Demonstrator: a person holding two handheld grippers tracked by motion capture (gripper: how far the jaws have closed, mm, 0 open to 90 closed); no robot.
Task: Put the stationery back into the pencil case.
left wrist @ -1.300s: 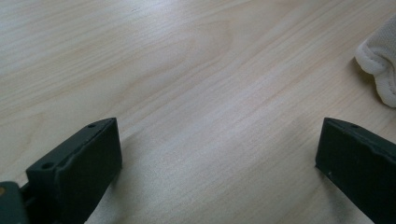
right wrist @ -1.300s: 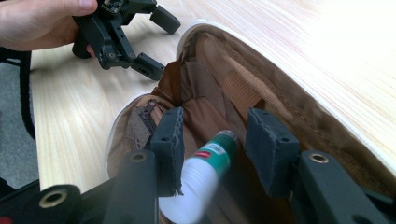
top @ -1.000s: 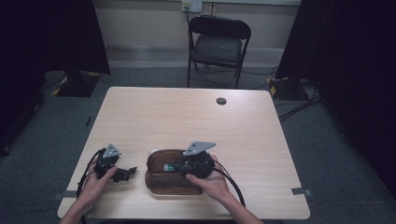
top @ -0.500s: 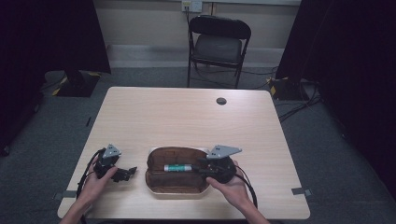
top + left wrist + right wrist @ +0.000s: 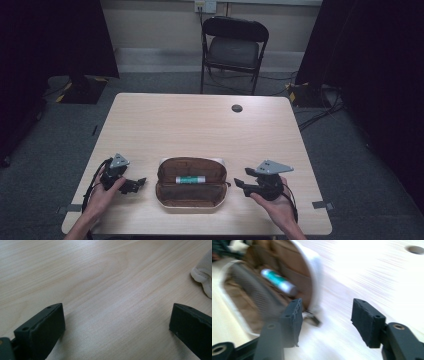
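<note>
I am holding my right gripper (image 5: 240,184) just off the right end of the open pouch (image 5: 190,186), its jaws pointing leftward at that end. The jaws have just been opening and are now standing partly spread, with nothing between them (in the right gripper view the pouch's pale rim sits just beyond the left jaw, untouched). The pouch is lying flat with its long axis running left to right, in line with my right gripper, so any approach runs along its length. My left gripper (image 5: 137,183) is resting just off the opposite end, jaws spread wide over bare table (image 5: 100,277); of the two, the right appears slightly nearer.

Inside the pouch a small tube (image 5: 190,179) is lying along the same axis: a smooth cylinder with a teal band and white ends. The pouch is a soft oval shell, brown lining with dark mesh, pale fabric edging. The table is light wood-grain laminate, matte.
</note>
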